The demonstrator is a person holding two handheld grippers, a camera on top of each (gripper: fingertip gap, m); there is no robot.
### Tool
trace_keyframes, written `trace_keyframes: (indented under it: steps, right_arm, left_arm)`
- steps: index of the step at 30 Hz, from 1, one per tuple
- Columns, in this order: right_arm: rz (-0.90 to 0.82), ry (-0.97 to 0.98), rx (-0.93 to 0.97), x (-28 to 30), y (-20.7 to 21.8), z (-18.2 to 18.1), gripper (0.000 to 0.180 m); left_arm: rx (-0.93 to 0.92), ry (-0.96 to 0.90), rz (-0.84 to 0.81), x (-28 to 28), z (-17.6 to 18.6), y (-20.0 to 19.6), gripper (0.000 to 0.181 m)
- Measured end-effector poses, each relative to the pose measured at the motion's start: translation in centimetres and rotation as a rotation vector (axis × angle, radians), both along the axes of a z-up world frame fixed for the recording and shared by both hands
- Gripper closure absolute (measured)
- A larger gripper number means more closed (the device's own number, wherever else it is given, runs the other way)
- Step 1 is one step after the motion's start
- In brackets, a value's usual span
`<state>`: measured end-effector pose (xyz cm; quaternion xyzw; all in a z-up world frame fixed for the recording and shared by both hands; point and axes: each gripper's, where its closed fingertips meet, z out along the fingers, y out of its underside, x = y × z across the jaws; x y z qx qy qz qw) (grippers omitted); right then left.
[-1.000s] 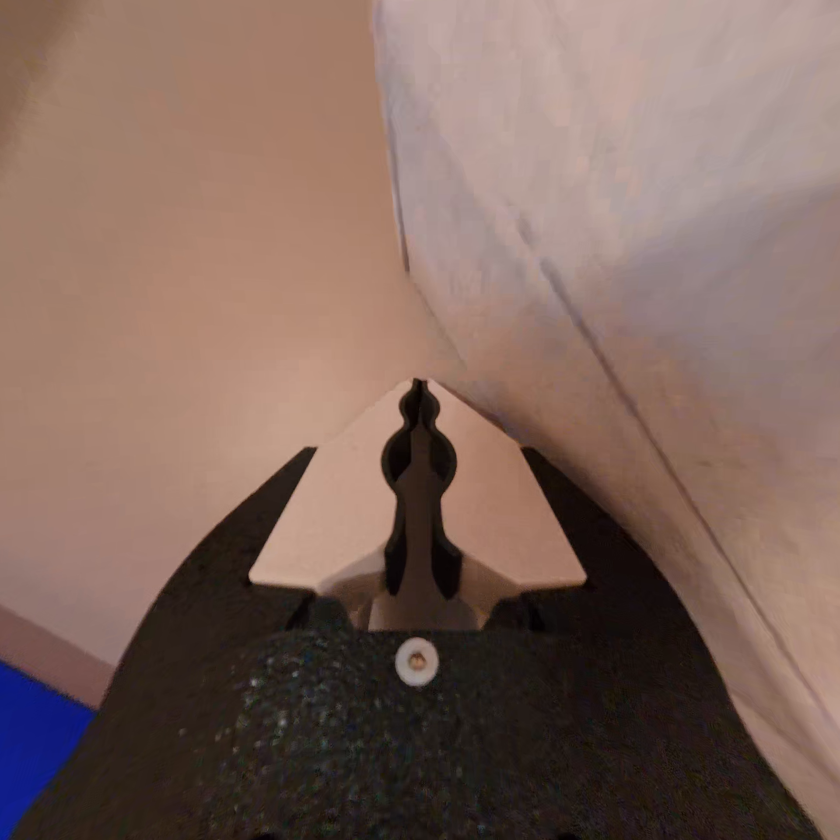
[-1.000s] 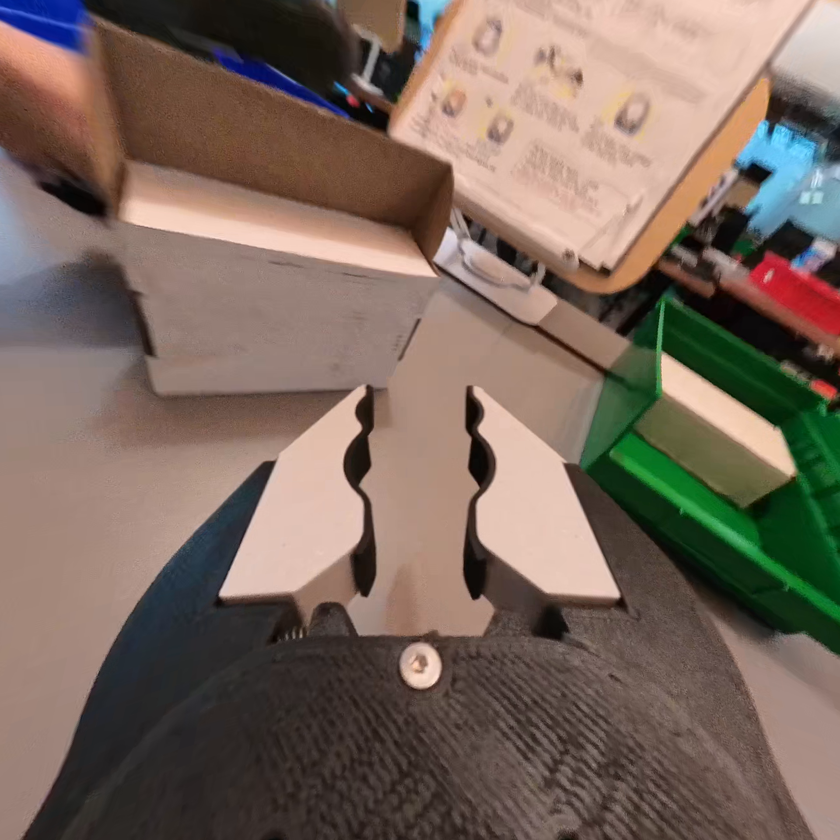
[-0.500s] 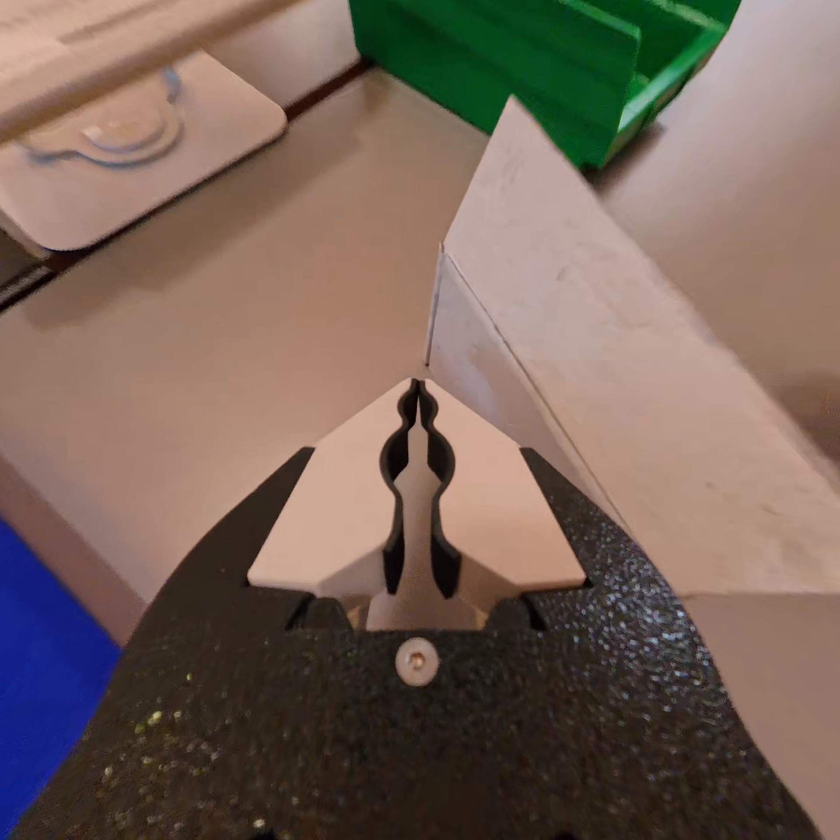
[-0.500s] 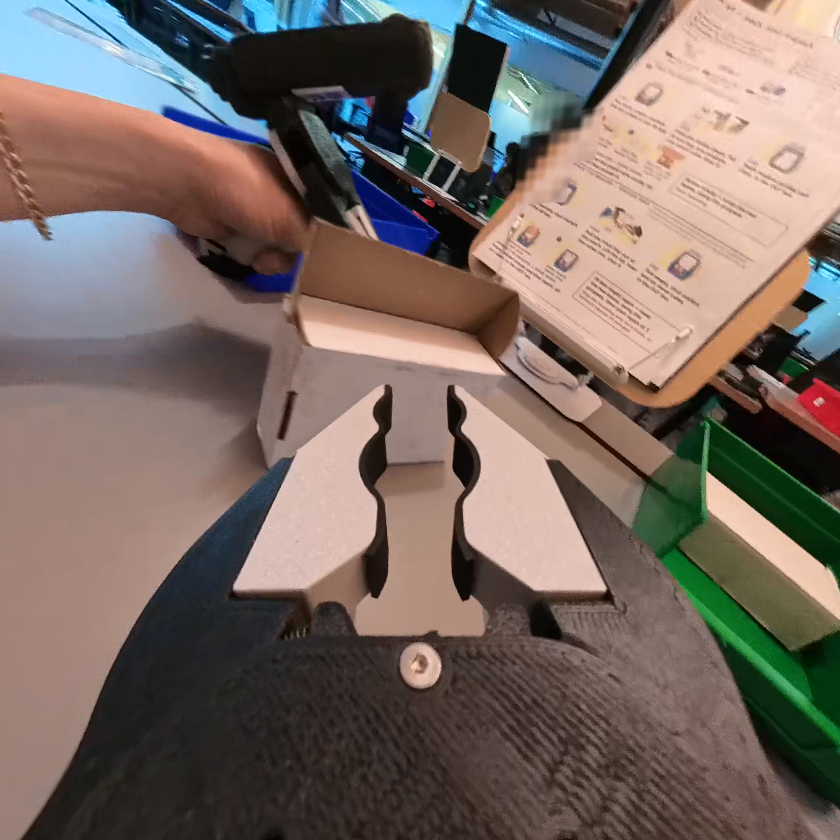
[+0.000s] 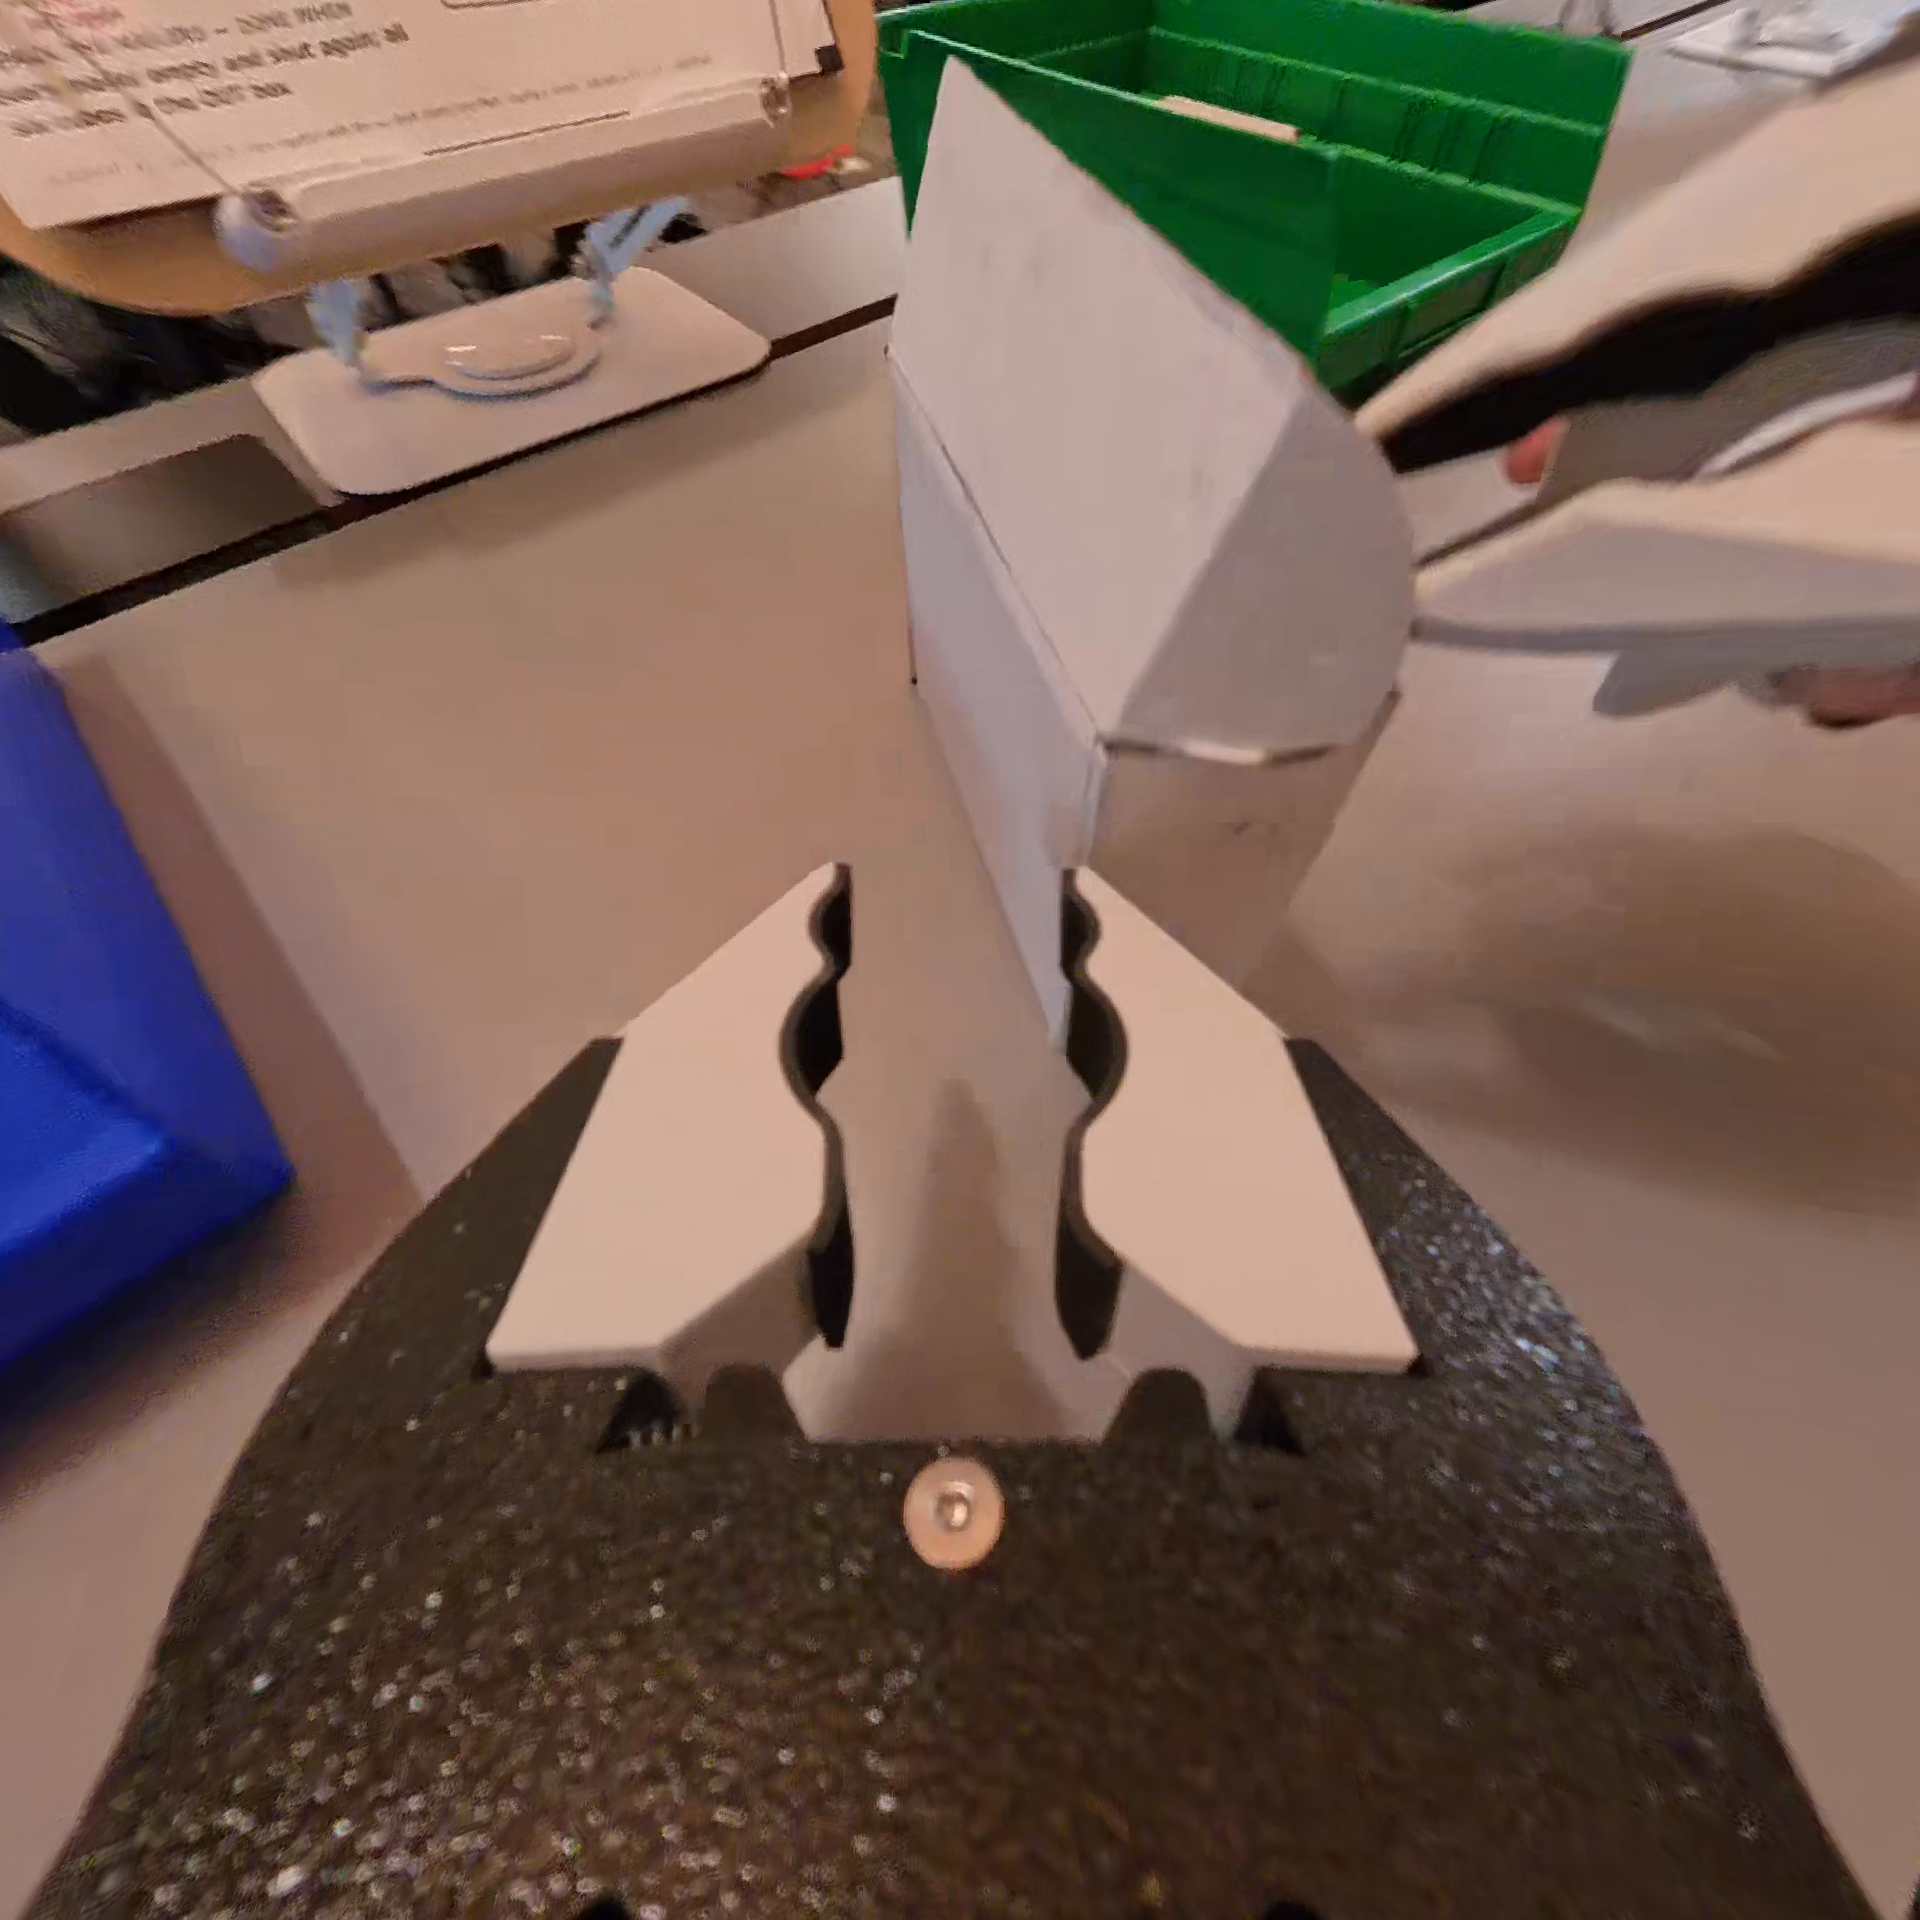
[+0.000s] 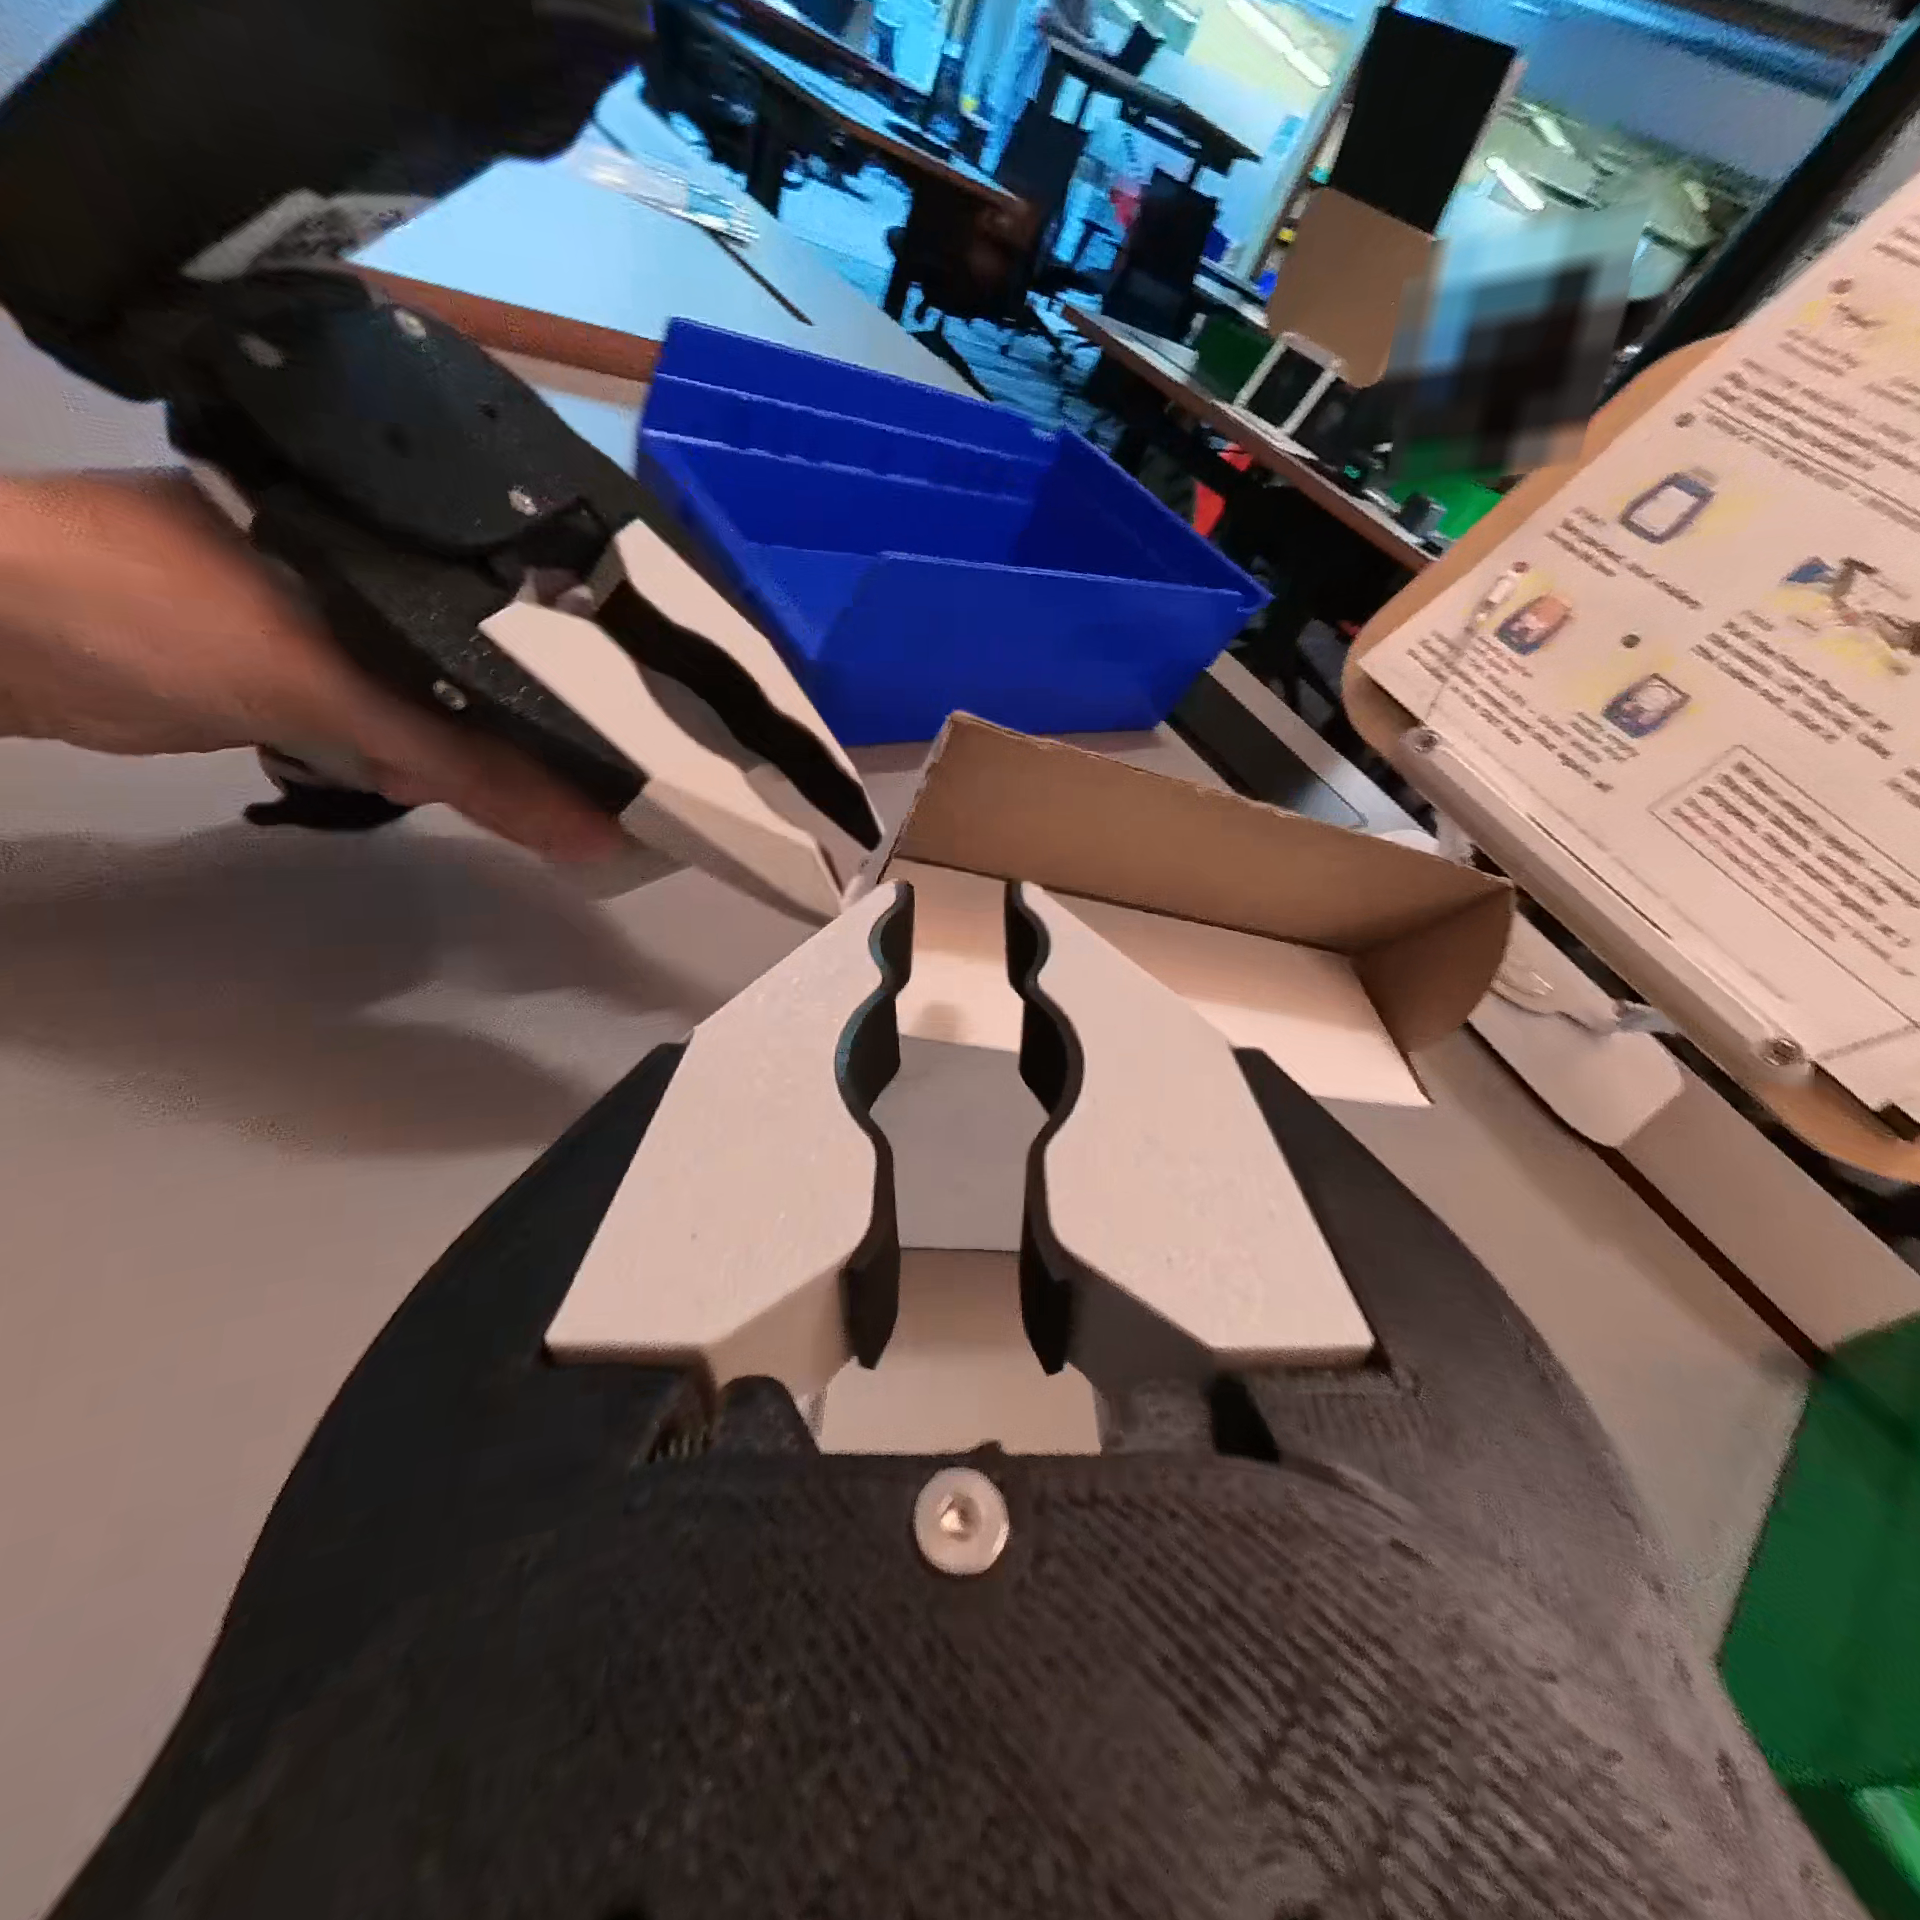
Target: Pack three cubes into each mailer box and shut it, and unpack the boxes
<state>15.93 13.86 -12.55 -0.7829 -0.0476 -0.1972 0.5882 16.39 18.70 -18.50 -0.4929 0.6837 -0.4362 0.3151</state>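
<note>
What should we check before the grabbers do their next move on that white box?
1. Left gripper open and holding nothing: ok.
2. Right gripper open and holding nothing: ok.
3. White cardboard mailer box sitting on the grey table: ok.
4. Box's brown-lined flap tucked in: not ok, it stands up.
5. Three cubes inside: cannot tell, the inside is hidden.

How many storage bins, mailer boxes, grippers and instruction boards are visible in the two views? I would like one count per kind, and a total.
Storage bins: 2 (blue bin, green bin)
Mailer boxes: 1 (white mailer box)
Grippers: 2 (left gripper, right gripper)
Instruction boards: 1 (board on a stand)
Total: 6
</note>
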Motion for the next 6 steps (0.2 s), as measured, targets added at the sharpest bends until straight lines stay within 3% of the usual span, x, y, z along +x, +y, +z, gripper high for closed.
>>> trace_keyframes:
  steps: [6]
  right_arm:
    - [0.03, 0.074, 0.015, -0.5, -0.6, 0.4, 0.158]
  left_arm:
    - [0.126, 0.02, 0.007, -2.2, -1.8, -2.3, 0.083]
